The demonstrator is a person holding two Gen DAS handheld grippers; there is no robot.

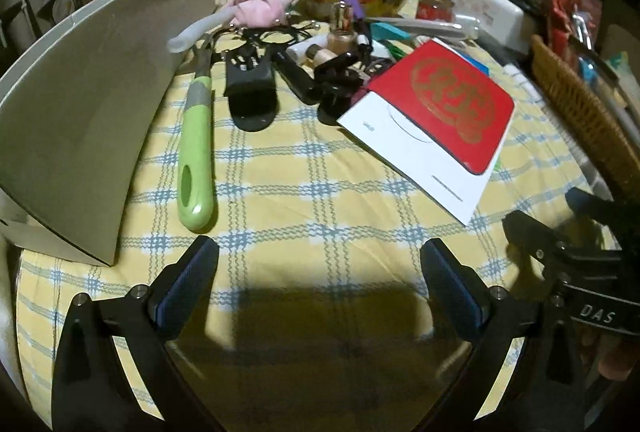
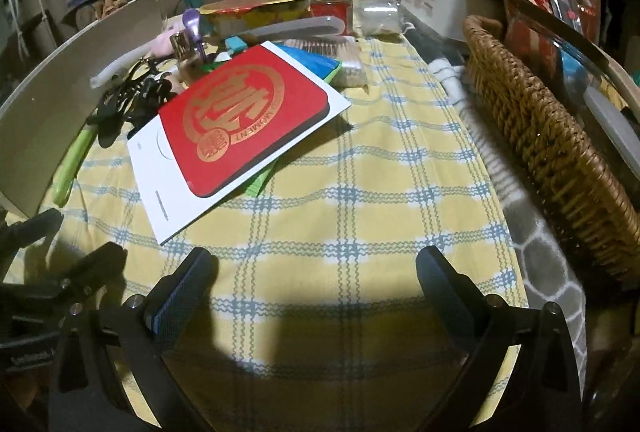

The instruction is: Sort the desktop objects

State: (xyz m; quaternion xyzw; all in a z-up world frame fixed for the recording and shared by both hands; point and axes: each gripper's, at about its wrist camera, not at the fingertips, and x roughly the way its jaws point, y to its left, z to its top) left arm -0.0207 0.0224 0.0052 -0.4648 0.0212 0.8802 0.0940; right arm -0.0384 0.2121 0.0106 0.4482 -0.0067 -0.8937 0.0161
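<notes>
Left gripper (image 1: 319,264) is hovering over the yellow checked tablecloth (image 1: 320,192), jaws spread wide and gripping nothing. Right gripper (image 2: 314,274) is hovering likewise, jaws apart, nothing between them. Each view is catching the other tool at its edge.

The red booklet (image 1: 444,108) is lying on a white sheet (image 1: 404,152), both resting partly on the clutter behind; in the right wrist view the booklet (image 2: 244,120) is sitting left of centre, with green and blue paper edges showing beneath it.

Only the left wrist view is showing the green-handled tool (image 1: 196,160) in full, lying just beside the grey box (image 1: 92,104), plus a black slotted piece (image 1: 250,88) and small cosmetic bottles (image 1: 344,28) further back. The dark tangle near them is possibly clips; detail is too poor to confirm.

Only the right wrist view is showing the wicker basket (image 2: 536,136) wall clearly, a red-filled jar (image 2: 331,8), cotton swabs (image 2: 344,56) and a white case (image 2: 434,4).
</notes>
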